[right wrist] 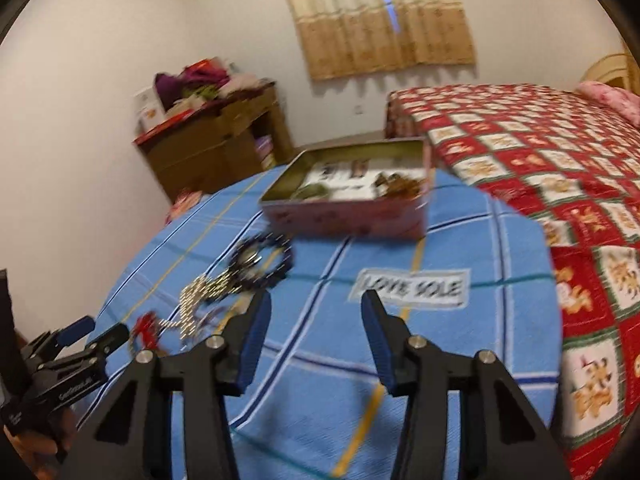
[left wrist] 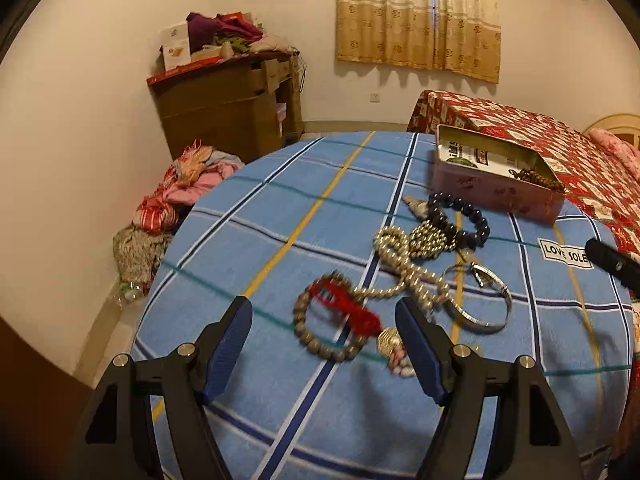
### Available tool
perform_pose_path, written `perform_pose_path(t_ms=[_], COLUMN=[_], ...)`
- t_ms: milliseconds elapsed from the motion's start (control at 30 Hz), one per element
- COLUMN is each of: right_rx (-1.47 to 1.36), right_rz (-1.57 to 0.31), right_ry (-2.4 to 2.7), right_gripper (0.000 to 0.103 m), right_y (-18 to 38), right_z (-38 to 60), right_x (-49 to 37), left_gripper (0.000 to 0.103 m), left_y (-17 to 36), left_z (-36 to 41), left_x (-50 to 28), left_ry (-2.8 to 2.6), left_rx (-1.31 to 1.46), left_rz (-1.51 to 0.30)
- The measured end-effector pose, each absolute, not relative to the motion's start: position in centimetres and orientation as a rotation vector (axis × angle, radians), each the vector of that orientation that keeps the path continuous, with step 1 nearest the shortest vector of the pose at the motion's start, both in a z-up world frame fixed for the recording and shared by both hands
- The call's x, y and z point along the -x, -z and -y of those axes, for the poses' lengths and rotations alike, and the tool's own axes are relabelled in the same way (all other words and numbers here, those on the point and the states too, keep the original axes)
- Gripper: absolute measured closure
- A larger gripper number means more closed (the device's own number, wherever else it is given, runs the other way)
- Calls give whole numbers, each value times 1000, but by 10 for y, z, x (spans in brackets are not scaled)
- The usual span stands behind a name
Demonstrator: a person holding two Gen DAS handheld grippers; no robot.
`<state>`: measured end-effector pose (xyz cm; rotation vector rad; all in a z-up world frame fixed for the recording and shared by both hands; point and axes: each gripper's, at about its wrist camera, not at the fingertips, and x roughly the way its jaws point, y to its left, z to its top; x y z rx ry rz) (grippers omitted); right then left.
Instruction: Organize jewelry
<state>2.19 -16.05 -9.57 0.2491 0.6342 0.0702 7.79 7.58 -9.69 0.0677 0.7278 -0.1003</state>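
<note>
Jewelry lies in a heap on the blue checked cloth (left wrist: 280, 216). It includes a brown bead bracelet with a red tassel (left wrist: 332, 320), a pale pearl necklace (left wrist: 404, 268), a dark bead bracelet (left wrist: 464, 216) and a silver bangle (left wrist: 480, 300). An open pink tin (left wrist: 496, 176) behind them holds a brown bead string (left wrist: 540, 180). My left gripper (left wrist: 324, 316) is open, its jaws on either side of the tassel bracelet, above it. My right gripper (right wrist: 316, 304) is open over bare cloth near the "LOVE SOLE" label (right wrist: 412, 288), holding nothing. The pink tin (right wrist: 352, 200) lies ahead of it.
A bed with a red patterned quilt (right wrist: 540, 168) borders the table on the right. A wooden cabinet piled with clothes (left wrist: 228, 108) stands by the far wall, bundles of cloth (left wrist: 176, 200) on the floor beside it. The left gripper (right wrist: 96, 332) shows at the right view's left edge.
</note>
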Motion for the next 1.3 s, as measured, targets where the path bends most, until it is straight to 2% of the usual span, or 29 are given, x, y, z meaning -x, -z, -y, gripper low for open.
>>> perform_pose_path(t_ms=[667, 767, 800, 833, 933, 1300], right_rx=[-178, -97, -72, -47, -80, -213], right_rz=[-926, -931, -930, -928, -926, -757], right_ry=[-150, -135, -124, -114, -119, -43], right_gripper=[55, 71, 83, 90, 95, 95], right_y=[136, 137, 138, 138, 138, 96], right_z=[103, 95, 95, 96, 107, 162], right_x=[-82, -82, -82, -82, -79, -38], left_gripper=[29, 29, 29, 29, 29, 29], left_y=[106, 103, 103, 102, 101, 97], left_z=[-110, -109, -109, -108, -106, -88], left_x=[-75, -77, -77, -77, -78, -101], left_ry=[120, 142, 147, 150, 159, 232], left_rx=[34, 56, 56, 55, 64, 115], left_rz=[-783, -789, -788, -787, -789, -806])
